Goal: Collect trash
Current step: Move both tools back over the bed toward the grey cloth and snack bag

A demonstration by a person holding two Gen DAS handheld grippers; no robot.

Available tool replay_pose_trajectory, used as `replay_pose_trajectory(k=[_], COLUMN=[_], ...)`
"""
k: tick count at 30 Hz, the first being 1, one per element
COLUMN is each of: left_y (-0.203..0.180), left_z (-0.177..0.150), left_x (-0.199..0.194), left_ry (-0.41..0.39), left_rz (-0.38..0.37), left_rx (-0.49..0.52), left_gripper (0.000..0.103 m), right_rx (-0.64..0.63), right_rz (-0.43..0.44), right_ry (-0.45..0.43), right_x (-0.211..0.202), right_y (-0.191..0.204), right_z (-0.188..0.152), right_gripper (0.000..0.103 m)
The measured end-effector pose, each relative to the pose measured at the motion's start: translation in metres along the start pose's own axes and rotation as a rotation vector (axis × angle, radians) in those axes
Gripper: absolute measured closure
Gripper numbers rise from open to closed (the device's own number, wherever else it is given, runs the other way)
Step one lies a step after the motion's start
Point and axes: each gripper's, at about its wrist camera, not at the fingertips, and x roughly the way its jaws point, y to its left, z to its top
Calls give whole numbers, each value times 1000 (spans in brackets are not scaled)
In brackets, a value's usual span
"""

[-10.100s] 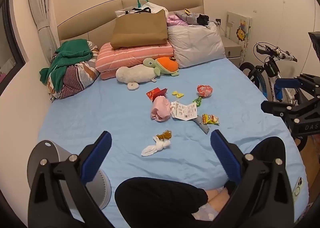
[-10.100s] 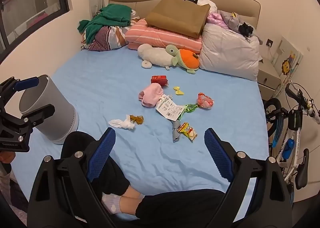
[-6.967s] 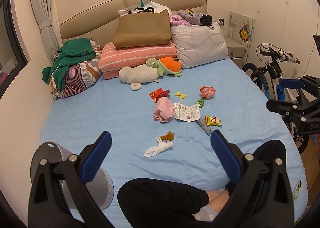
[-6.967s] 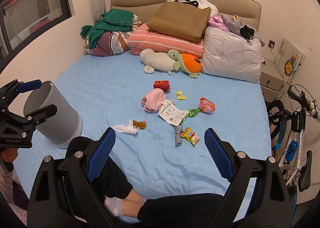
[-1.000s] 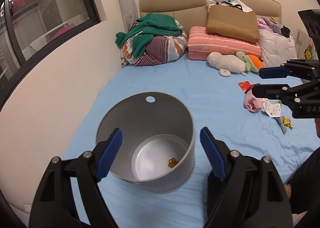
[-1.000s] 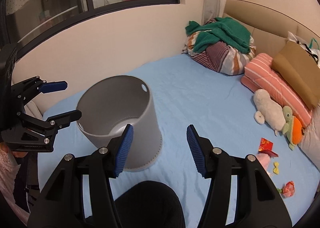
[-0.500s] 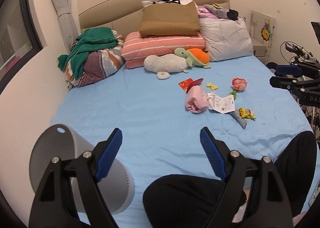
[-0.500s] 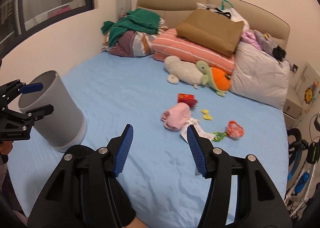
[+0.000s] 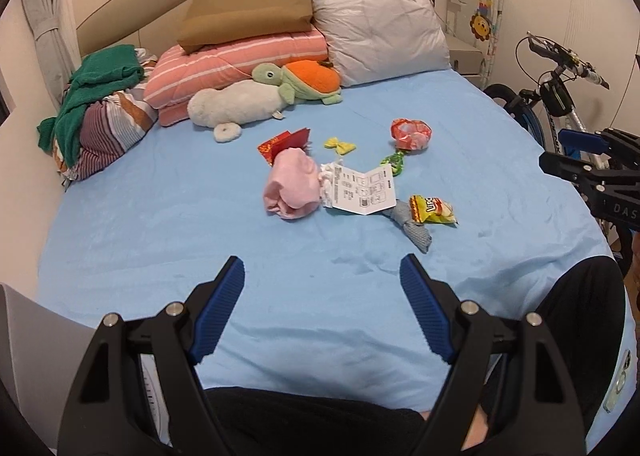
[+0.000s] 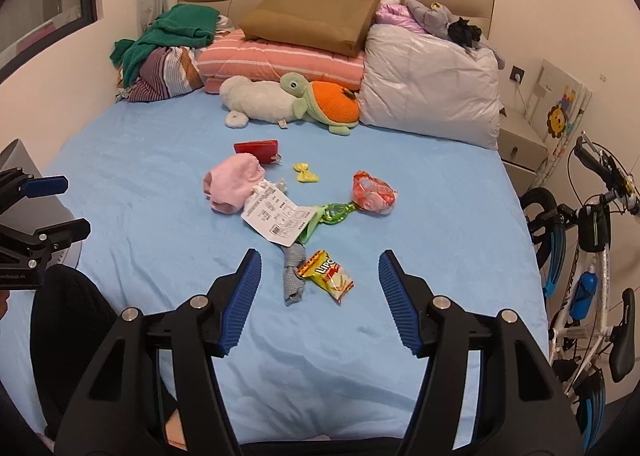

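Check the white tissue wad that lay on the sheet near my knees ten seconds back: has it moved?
Yes. It is gone from the blue sheet below the pink cloth; the chip bag and paper slip lie where they did.

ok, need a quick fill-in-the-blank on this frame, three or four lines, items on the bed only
1. The yellow snack packet lies beside a grey ____ on the blue sheet.
2. The white paper leaflet partly rests against a bundle of ____ cloth.
3. The plush turtle has an ____ shell.
4. The brown paper bag lies on top of the ____ pillow.

Missing words: sock; pink; orange; striped
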Motion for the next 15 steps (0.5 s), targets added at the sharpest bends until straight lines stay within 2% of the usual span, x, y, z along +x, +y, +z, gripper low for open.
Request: replay_pose_trajectory(k=[7, 15], left_y=[-38, -62], left_z=[14, 24], left_x=[53, 110], left_ry=[63, 133], left_rz=[-53, -83], left_rx=[35, 47], left_gripper=[23, 23], right_rx=[52, 15], right_rz=[13, 34], right_ry=[53, 99], right_x=[47, 104], right_y=[-31, -47], right_z=[-16, -22], right_gripper=[44, 44])
